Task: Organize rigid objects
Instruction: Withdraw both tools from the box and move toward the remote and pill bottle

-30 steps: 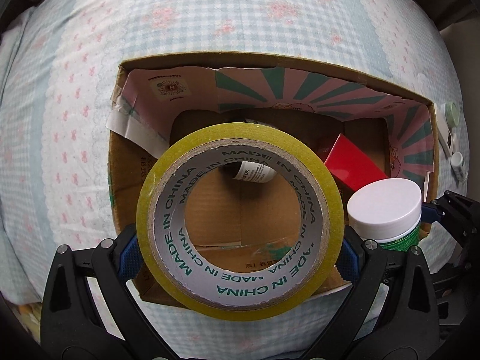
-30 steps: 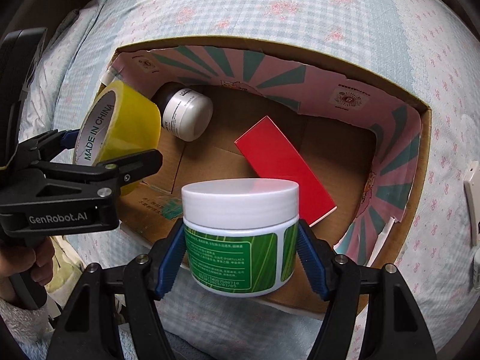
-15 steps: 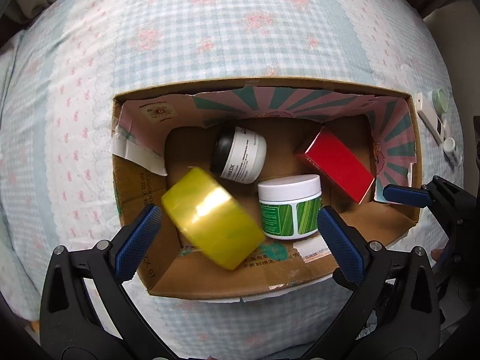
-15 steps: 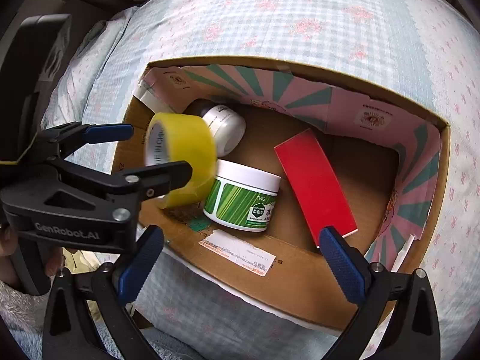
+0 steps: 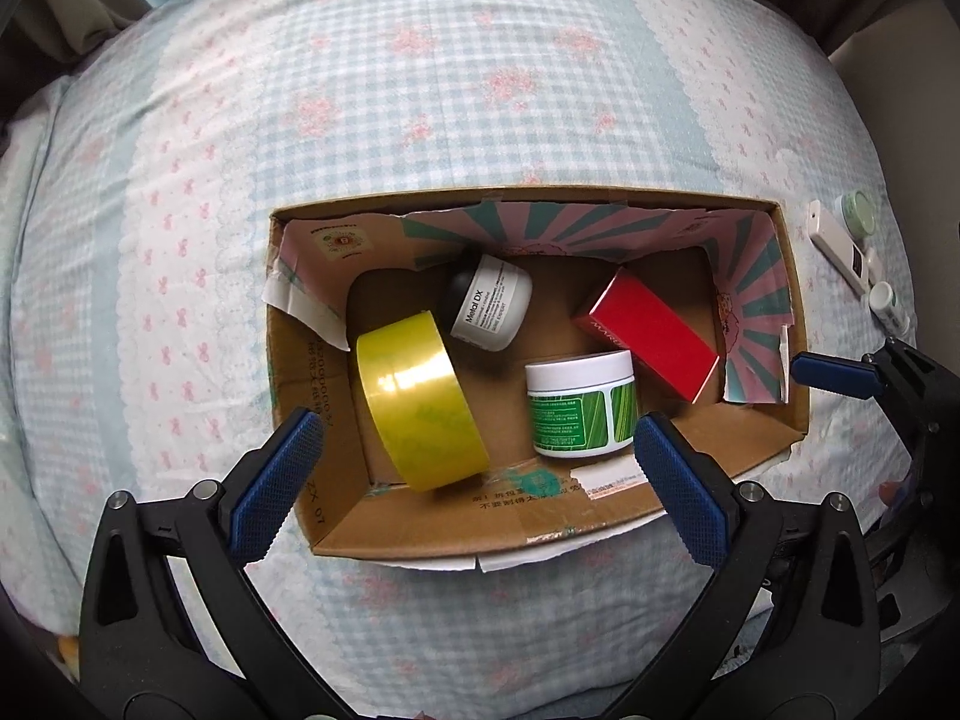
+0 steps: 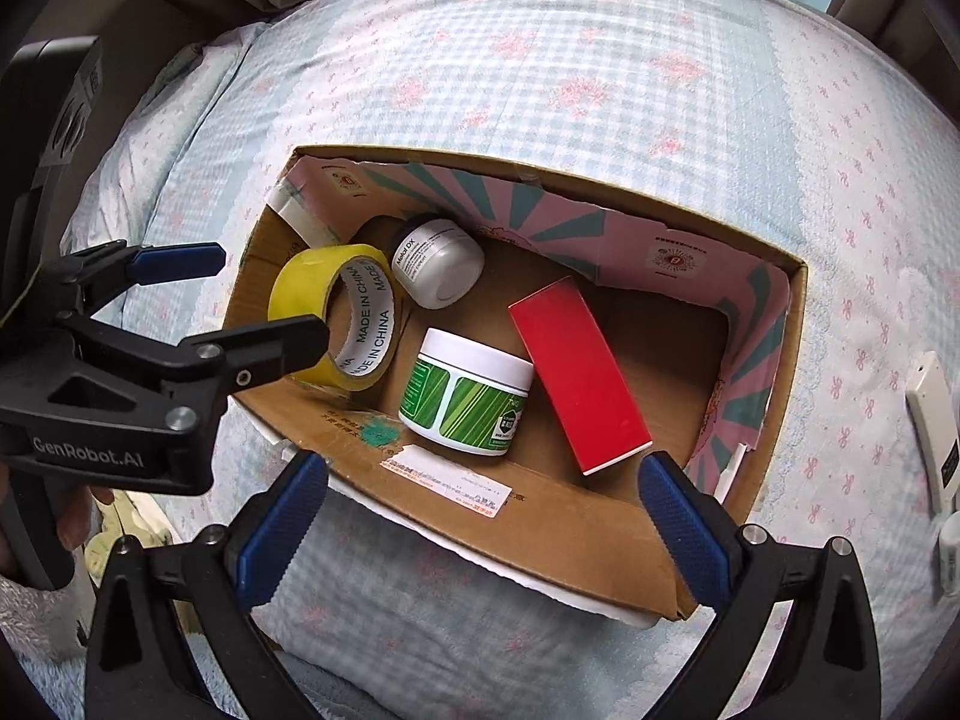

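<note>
An open cardboard box (image 5: 600, 516) (image 6: 540, 516) sits on the bed. Inside lie a yellow tape roll (image 5: 420, 402) (image 6: 342, 312) on its edge at the left, a white and black jar (image 5: 489, 303) (image 6: 438, 264) on its side, a white-lidded green jar (image 5: 582, 405) (image 6: 468, 393) upright, and a red carton (image 5: 648, 333) (image 6: 576, 372). My left gripper (image 5: 474, 480) (image 6: 252, 294) is open and empty above the box's near wall. My right gripper (image 6: 480, 516) is open and empty above the near wall; one of its fingers (image 5: 834, 375) shows in the left wrist view.
The bed has a blue checked cover with pink flowers (image 5: 420, 90) (image 6: 600, 60). A white remote-like device (image 5: 840, 246) (image 6: 933, 420) and small white and green containers (image 5: 858, 219) lie on the cover to the right of the box.
Both grippers opened and let go: the tape roll and the green jar dropped into the box and now rest there. Both grippers have pulled back and up.
</note>
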### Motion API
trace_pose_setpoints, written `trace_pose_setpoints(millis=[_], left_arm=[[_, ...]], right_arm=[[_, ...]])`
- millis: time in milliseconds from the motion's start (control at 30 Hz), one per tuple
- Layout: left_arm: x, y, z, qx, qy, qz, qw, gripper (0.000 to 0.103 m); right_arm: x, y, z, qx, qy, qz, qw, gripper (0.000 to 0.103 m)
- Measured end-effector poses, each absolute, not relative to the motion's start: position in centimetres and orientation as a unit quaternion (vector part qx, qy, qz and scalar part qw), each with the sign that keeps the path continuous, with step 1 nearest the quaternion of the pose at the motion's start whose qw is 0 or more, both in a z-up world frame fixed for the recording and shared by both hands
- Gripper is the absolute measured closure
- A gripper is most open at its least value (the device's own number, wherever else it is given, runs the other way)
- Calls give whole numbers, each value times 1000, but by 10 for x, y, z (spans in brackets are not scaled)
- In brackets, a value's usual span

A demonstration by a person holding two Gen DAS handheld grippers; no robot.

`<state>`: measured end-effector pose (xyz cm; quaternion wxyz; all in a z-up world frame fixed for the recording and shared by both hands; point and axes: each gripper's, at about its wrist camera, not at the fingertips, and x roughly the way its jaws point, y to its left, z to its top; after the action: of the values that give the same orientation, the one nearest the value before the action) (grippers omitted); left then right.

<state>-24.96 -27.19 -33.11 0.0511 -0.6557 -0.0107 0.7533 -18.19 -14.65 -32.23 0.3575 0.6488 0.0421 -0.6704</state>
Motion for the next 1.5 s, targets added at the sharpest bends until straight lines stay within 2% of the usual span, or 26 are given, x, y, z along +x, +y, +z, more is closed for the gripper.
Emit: trace_pose_setpoints(millis=[333,567,733,1033,1200,1500], left_arm=[[-222,-295,-287,-626,-10,780,24,0],[-207,-284,-253,-596,23,802,23,0],[-205,-251,-240,-577,56,812,64,0],[-196,-182,-217,-547,64,826,120,0],[-187,-141,-211,-544,59,827,127,0],[-187,-45,-213,-547,87,820,145,0]], right_arm=[[-167,-145,-286,630,77,-698,331,0],[-161,-114,-252,619,47,-734,276,0],[-149,-77,-230,613,26,-757,225,0],[-124,8,-209,600,9,-788,139,0],[-121,64,-214,595,-13,-795,120,0],[-130,180,-238,598,-4,-792,124,0]])
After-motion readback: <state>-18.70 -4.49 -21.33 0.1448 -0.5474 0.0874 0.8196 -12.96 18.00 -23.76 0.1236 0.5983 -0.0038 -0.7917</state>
